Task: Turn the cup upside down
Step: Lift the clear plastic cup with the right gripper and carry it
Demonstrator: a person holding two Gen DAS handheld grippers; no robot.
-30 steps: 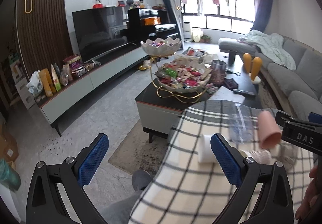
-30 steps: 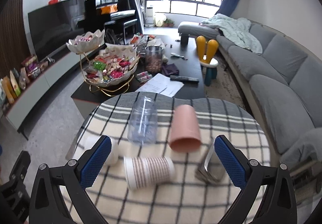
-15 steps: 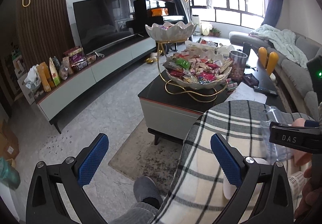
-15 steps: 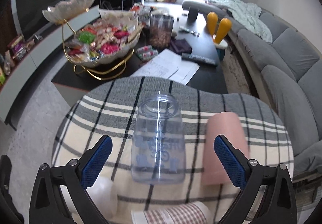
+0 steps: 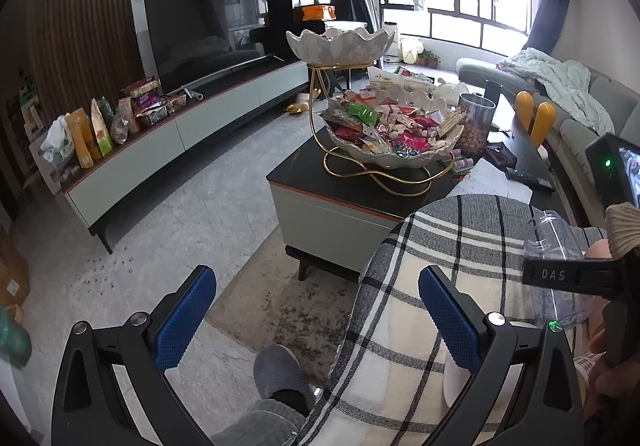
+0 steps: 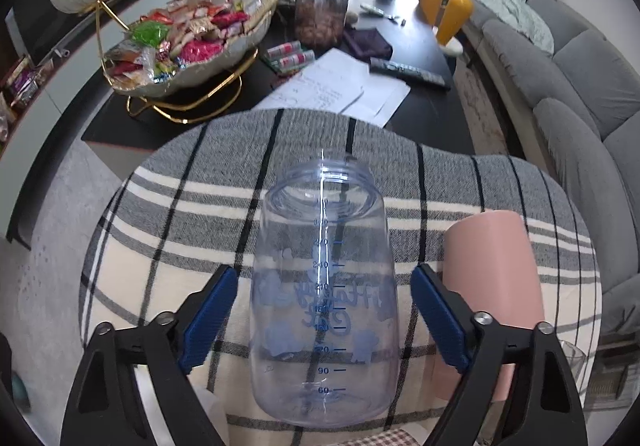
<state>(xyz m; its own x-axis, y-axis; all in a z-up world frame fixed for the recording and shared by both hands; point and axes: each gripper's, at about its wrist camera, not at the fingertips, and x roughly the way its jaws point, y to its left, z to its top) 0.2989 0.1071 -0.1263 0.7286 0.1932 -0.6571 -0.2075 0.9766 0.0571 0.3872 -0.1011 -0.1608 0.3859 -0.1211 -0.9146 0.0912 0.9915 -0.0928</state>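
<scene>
— Two grippers show, but only the right gripper (image 6: 322, 320) is at work: its jaws stand wide on either side of the clear cup (image 6: 322, 306), with a gap between each blue pad and the wall. Nothing is held.

— Where does the cup sit?

— Upright on the plaid tabletop (image 6: 180, 205), mouth up, printed measuring marks facing the camera. A pink cup (image 6: 494, 298) stands just beside it on the right, close to the right pad.

— And the left gripper (image 5: 316, 322)?

— Jaws wide and empty, hanging off the tabletop's left edge, over the floor.

— So which step is this?

— I judge it the approach, just short of the grasp; the flip is not begun. Next the jaws need to close squarely on the cup's body without nudging the pink cup, then lift enough that the rim clears the cloth before turning it over.
</scene>
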